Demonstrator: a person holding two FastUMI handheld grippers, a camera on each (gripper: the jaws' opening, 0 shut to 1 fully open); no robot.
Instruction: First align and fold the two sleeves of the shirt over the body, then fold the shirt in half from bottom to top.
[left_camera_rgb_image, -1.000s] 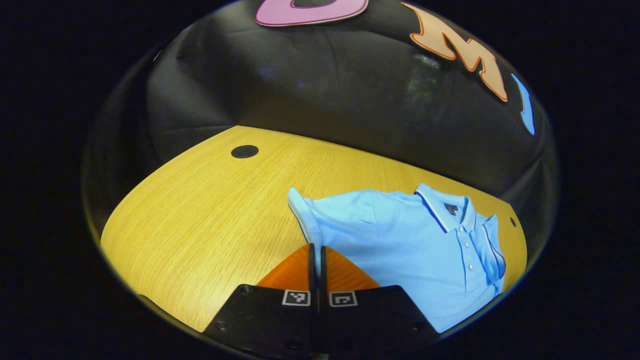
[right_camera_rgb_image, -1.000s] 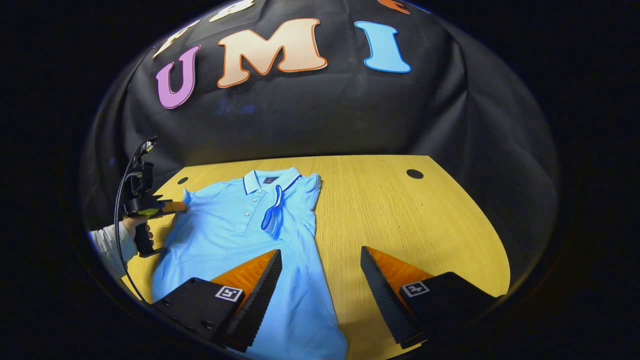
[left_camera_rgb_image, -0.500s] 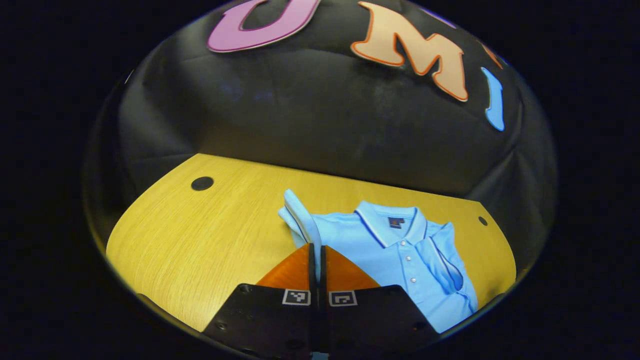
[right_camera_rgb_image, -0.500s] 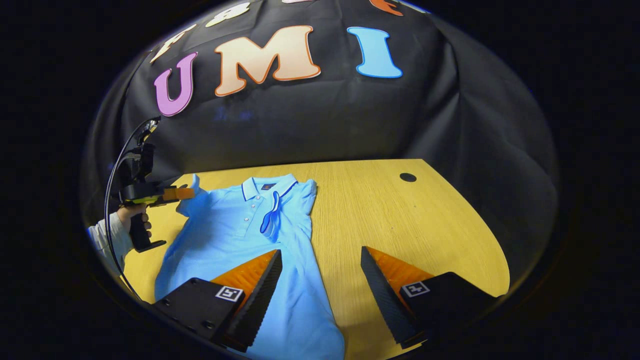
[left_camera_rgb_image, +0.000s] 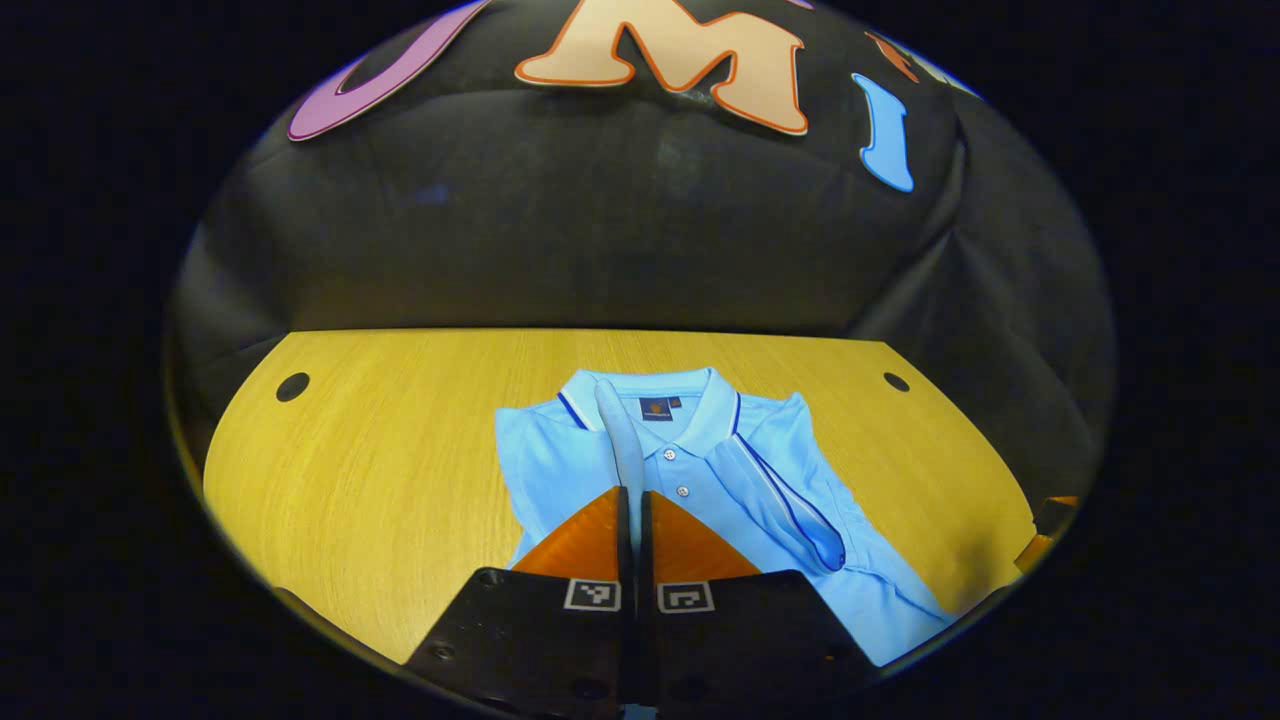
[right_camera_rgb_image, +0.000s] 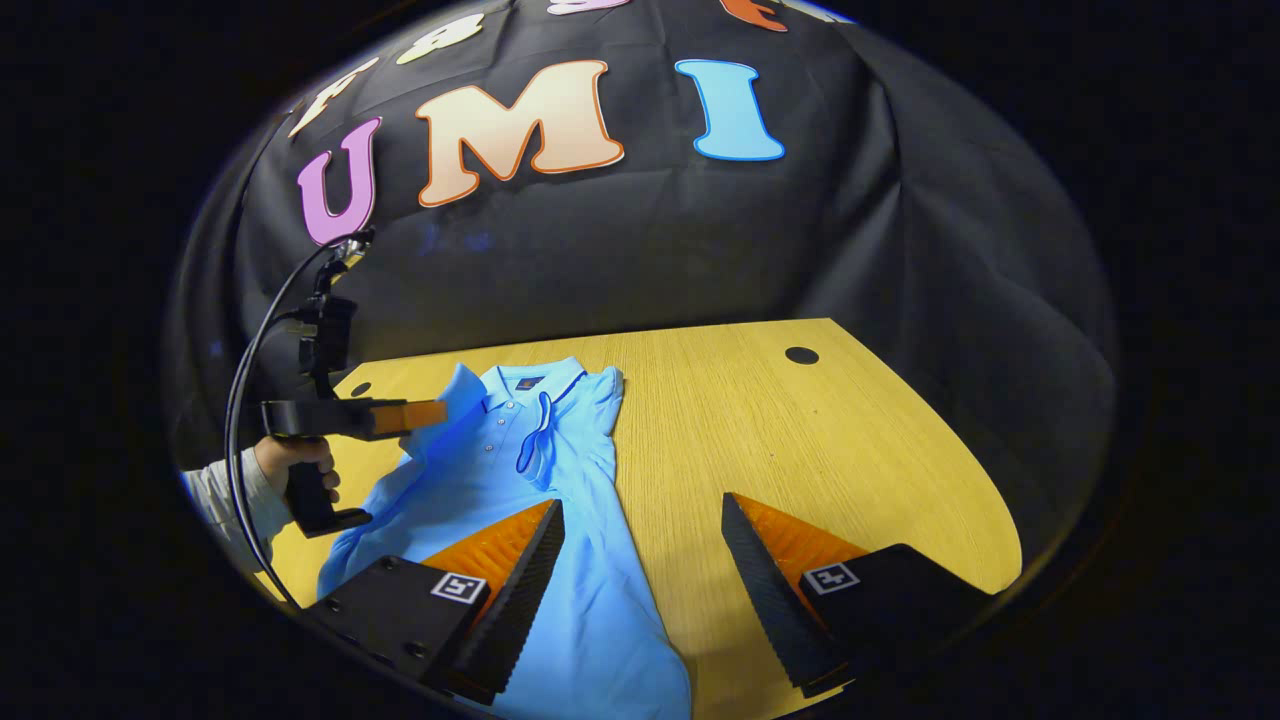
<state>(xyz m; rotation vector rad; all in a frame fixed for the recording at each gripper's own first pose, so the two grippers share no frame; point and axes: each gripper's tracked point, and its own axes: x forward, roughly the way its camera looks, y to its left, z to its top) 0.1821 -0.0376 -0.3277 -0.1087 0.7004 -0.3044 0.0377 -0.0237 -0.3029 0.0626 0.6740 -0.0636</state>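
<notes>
A light blue polo shirt (left_camera_rgb_image: 720, 500) is laid face up on a wooden table (left_camera_rgb_image: 380, 470), its collar toward the booth's wall. In the left gripper view, the left gripper (left_camera_rgb_image: 632, 500) is seen closed tight, with a thin fold of the shirt's sleeve (left_camera_rgb_image: 620, 440) pinched between its two fingers. The sleeve is lifted off the table and carried over the chest, rising from the fingertips up toward the collar, just beside the button placket. The other sleeve (left_camera_rgb_image: 790, 495) is seen already folded onto the body, lying diagonally on the far side of the placket.

In the right gripper view, the right gripper (right_camera_rgb_image: 640, 545) is held wide open with nothing between its fingers. It is poised above the shirt's lower edge and the bare table beside it; one finger is seen over the cloth, the other over wood. Farther off in that view, the left gripper is held by a hand (right_camera_rgb_image: 295, 462) at the shirt's shoulder.
</notes>
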